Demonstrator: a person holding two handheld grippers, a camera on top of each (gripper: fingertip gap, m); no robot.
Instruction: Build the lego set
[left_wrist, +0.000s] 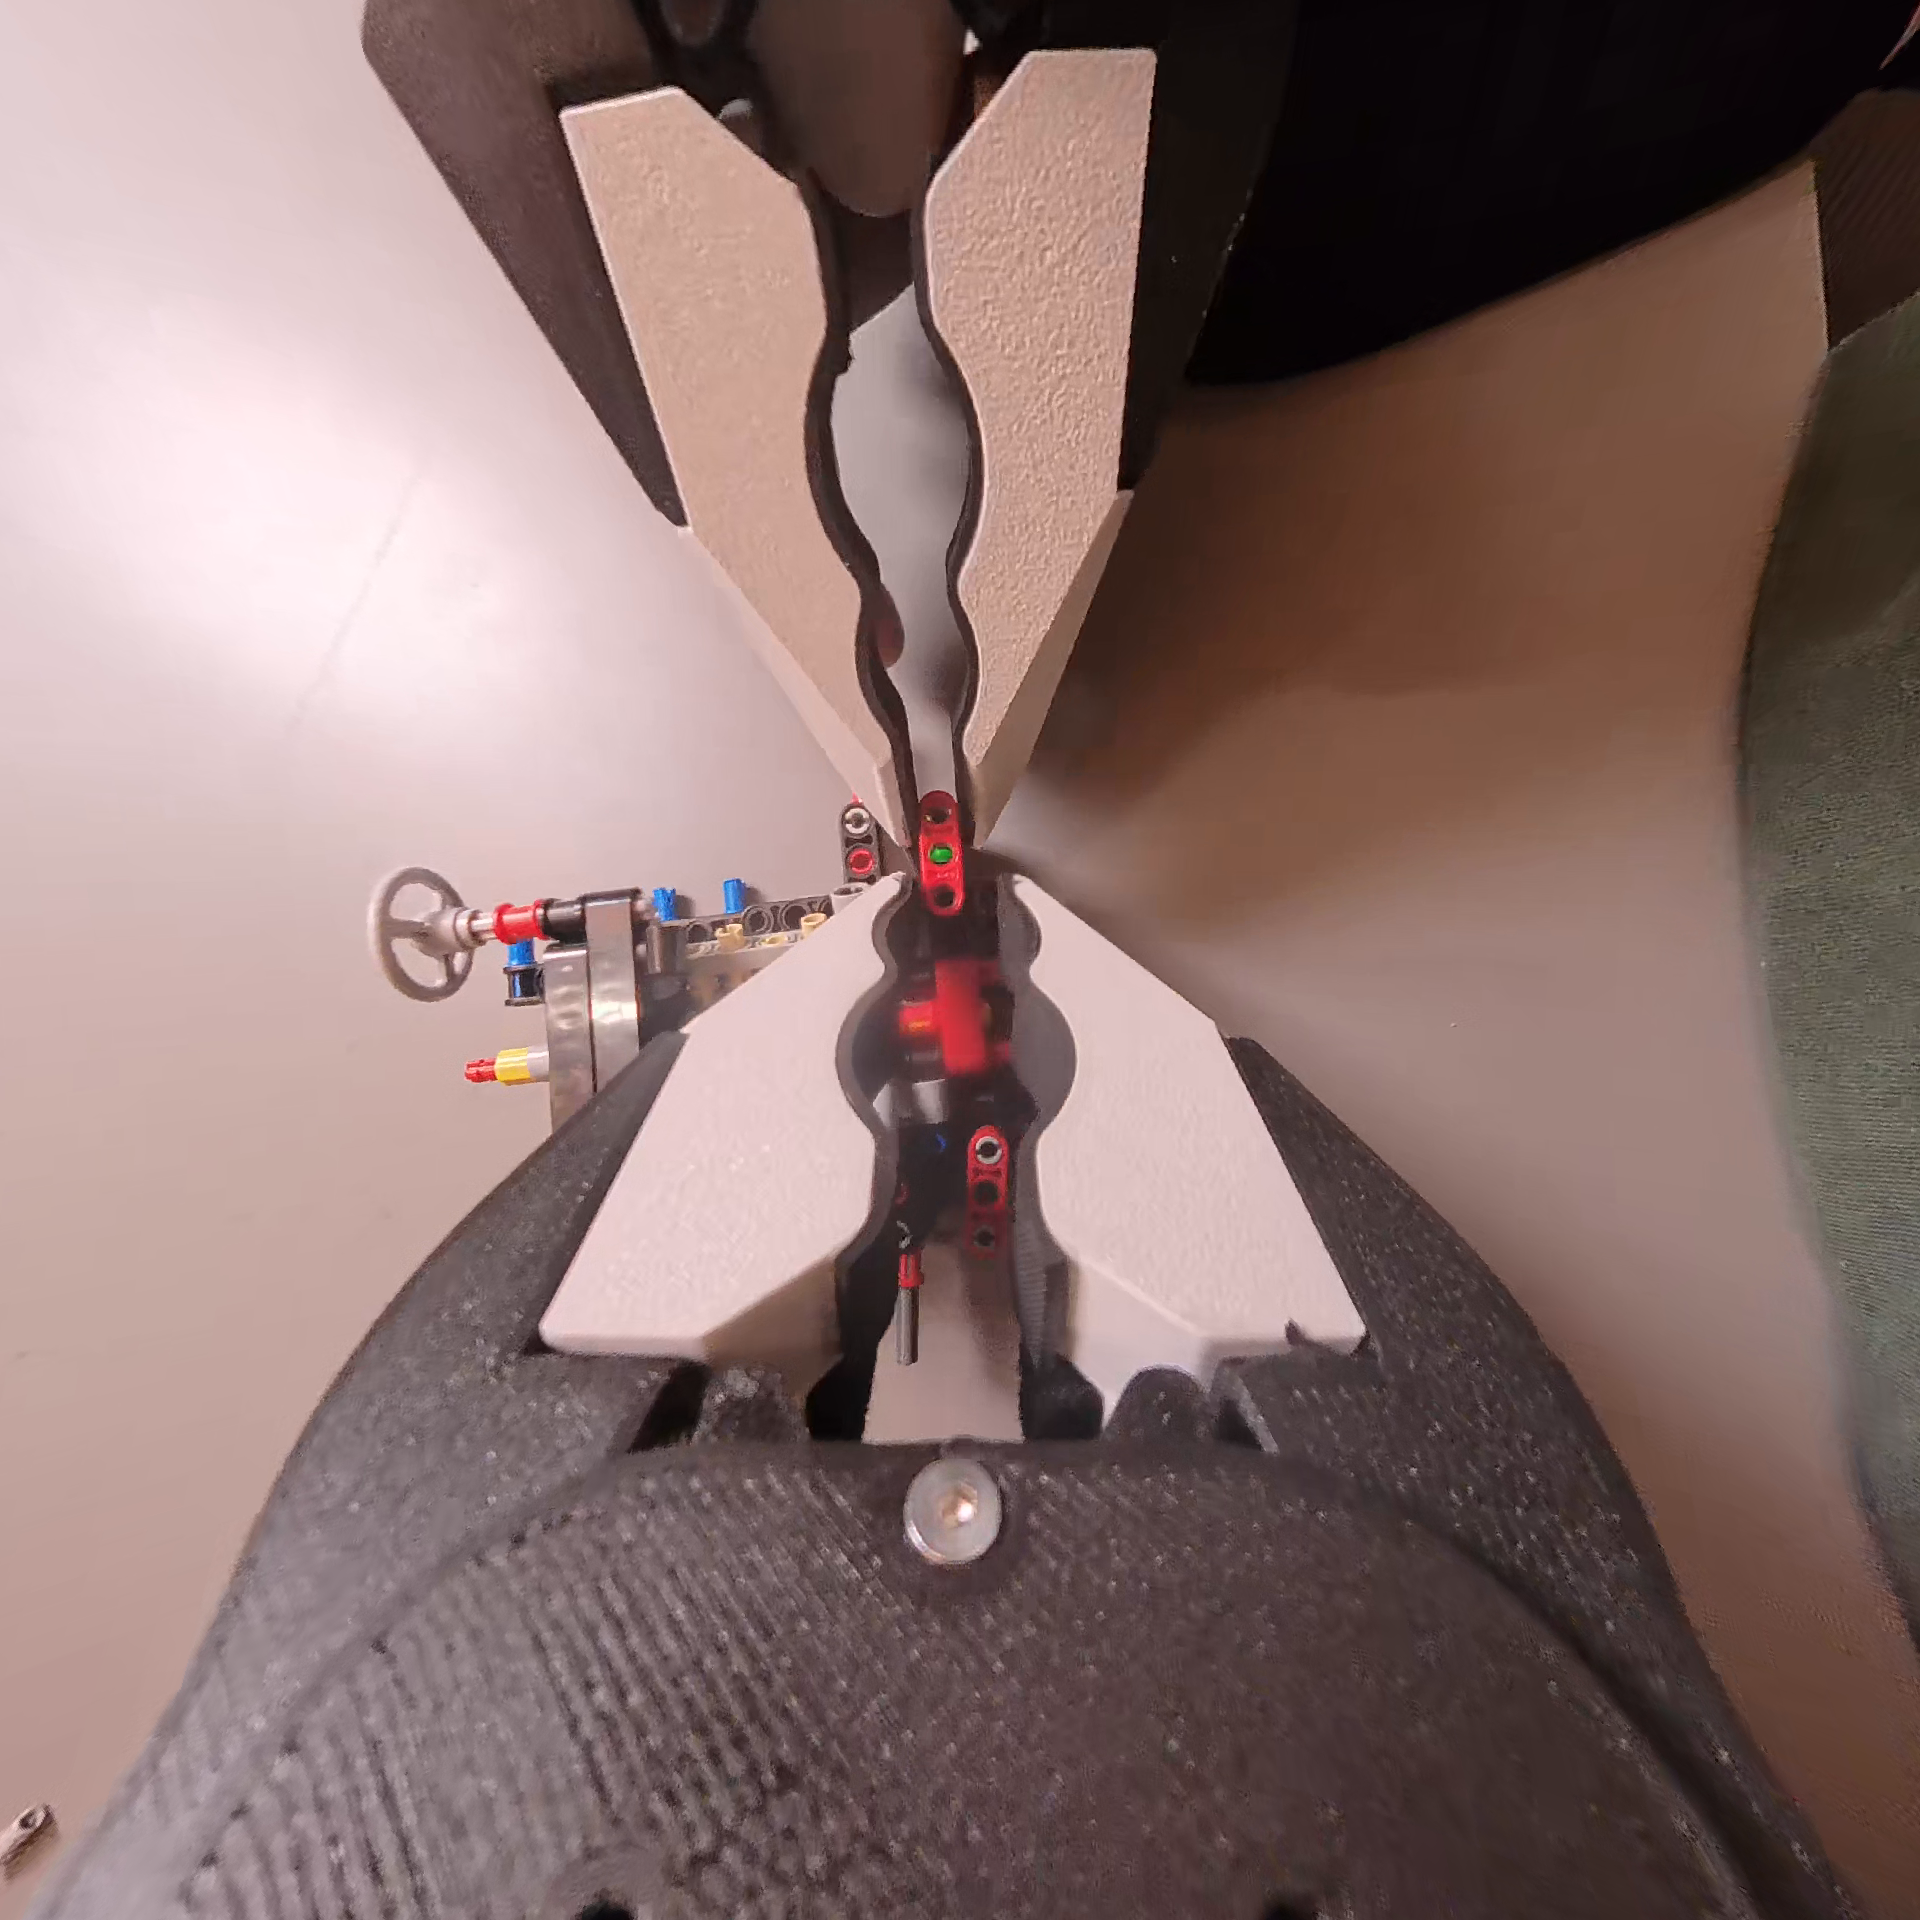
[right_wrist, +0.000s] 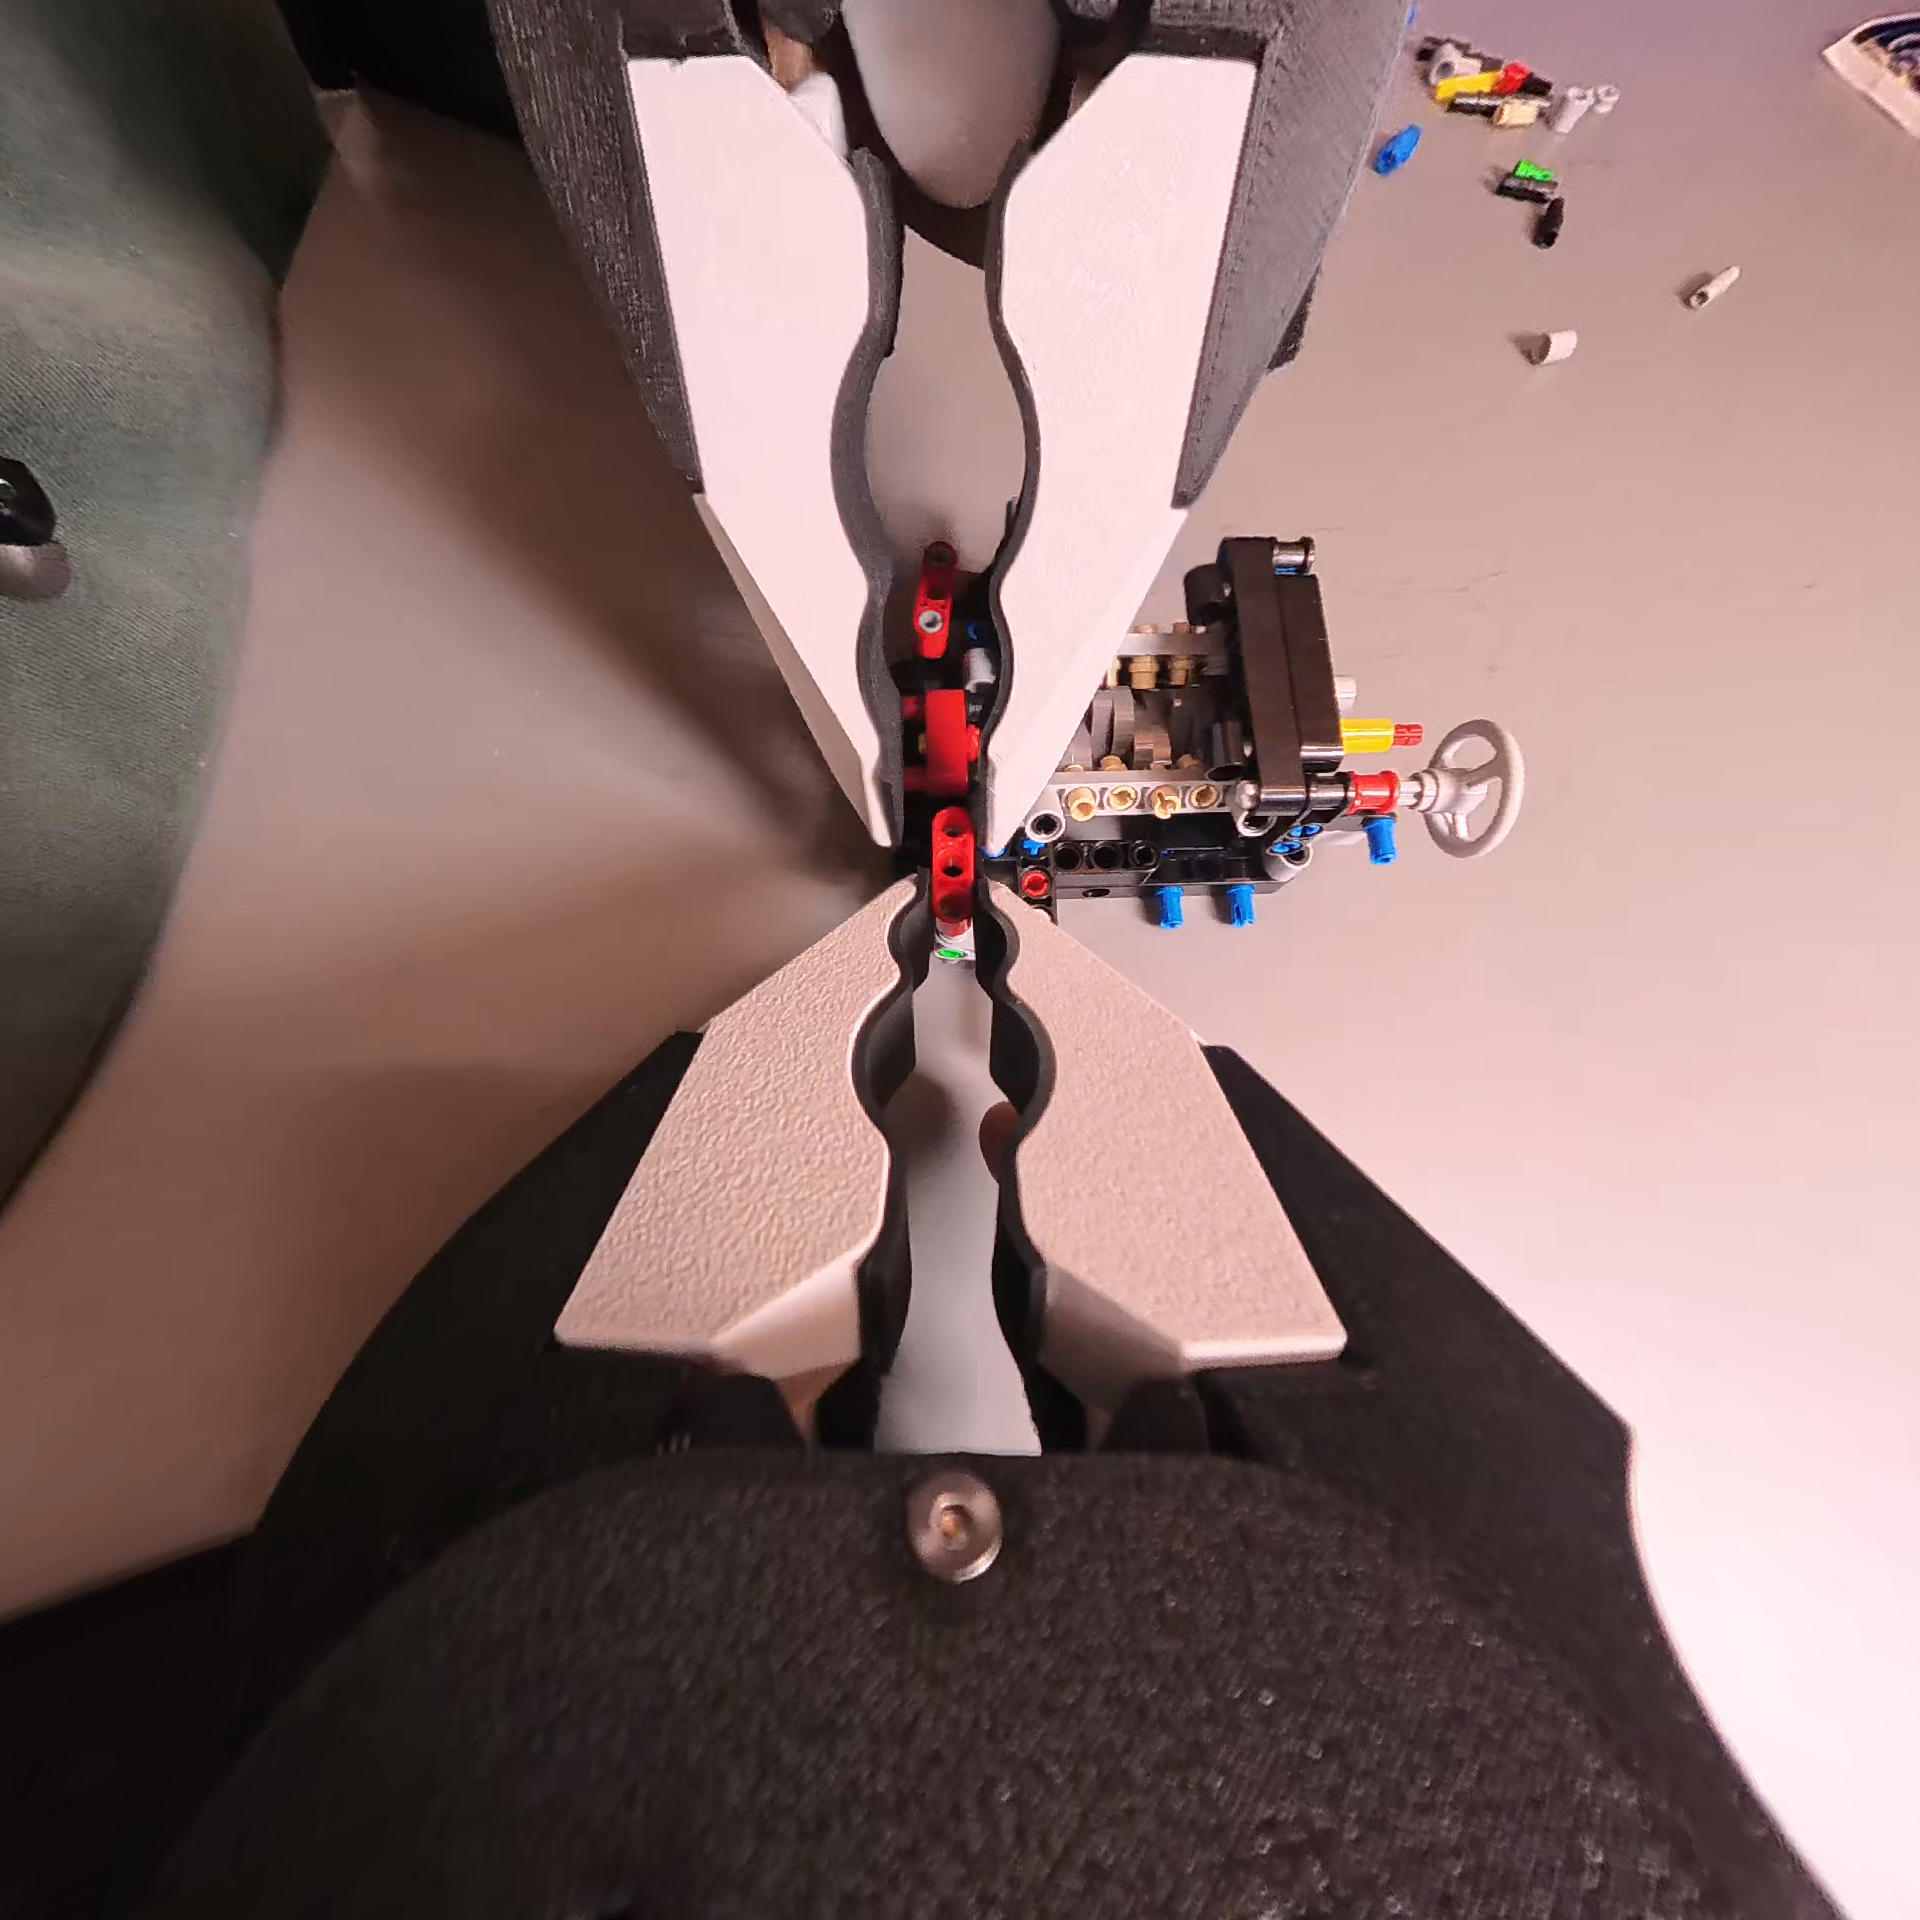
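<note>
Left gripper is clamping the lego assembly between its two grey fingers, the red and black end of the build sitting in the scalloped gap; a second red three-hole liftarm is showing deeper in that gap. Right gripper is meeting it tip to tip from the opposite side, its fingers pinching a short red three-hole liftarm at the very tips. A white pin with a green centre is protruding from that liftarm into the right gripper's gap. In the left wrist view the same liftarm is showing the green dot in its middle hole.

The rest of the assembly is extending sideways clear of both grippers: a grey beam with tan pins, a black frame, blue pins pointing outward, a yellow and red axle stub and a grey steering wheel at the far end.

Pale tabletop is lying behind. Loose lego pieces are scattered well apart from the build, at the upper right of the right wrist view
</note>
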